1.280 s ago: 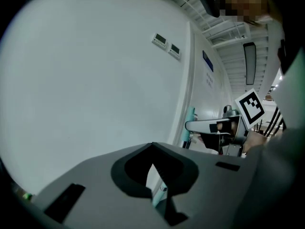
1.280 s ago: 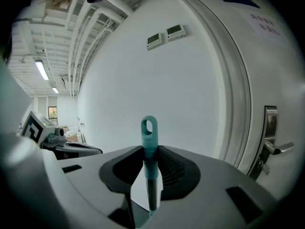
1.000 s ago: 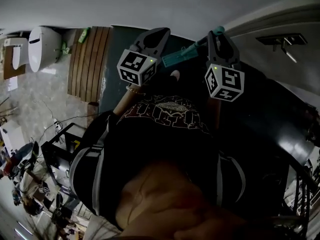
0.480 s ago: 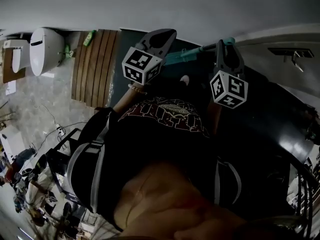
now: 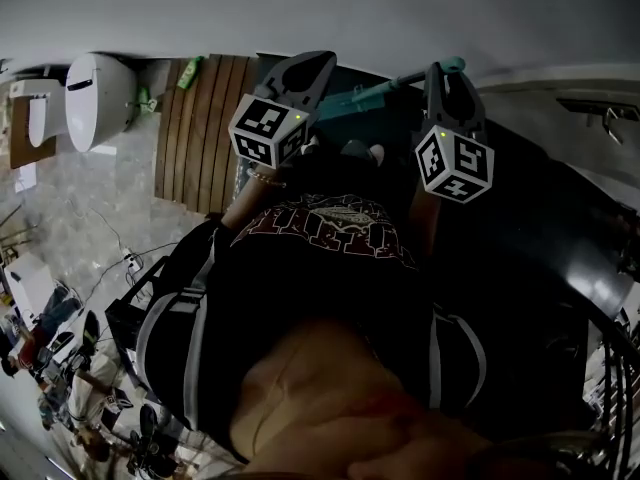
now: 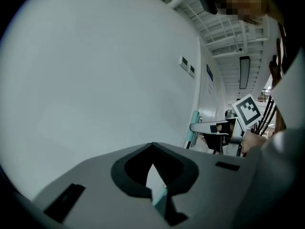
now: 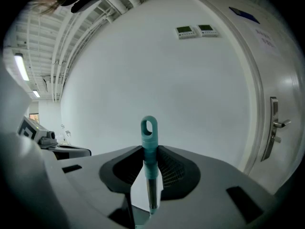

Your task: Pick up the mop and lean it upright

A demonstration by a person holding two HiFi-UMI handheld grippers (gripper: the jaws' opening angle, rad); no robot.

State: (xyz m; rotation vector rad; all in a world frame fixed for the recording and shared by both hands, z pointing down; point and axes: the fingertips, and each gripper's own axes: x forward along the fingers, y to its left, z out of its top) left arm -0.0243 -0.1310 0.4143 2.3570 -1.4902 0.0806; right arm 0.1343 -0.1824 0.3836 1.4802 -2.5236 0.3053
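Closed tight, the right claw pinches the teal top of the mop handle, so the hanging loop pokes out just past the jaw tips. To its left, the left claw has its jaws drawn almost together on a teal sliver of the same handle, further down the shaft. Two grips spaced apart like this probably steady a long pole that would swing from a single hold. In the head view the shaft runs between the two claws as a teal bar, just beyond the person's chest. Ahead of both claws stands a plain white wall, a likely surface to lean the mop against. Off to the right claw's right is a white door with a lever. The mop head is out of sight, so how upright the mop stands is unclear.
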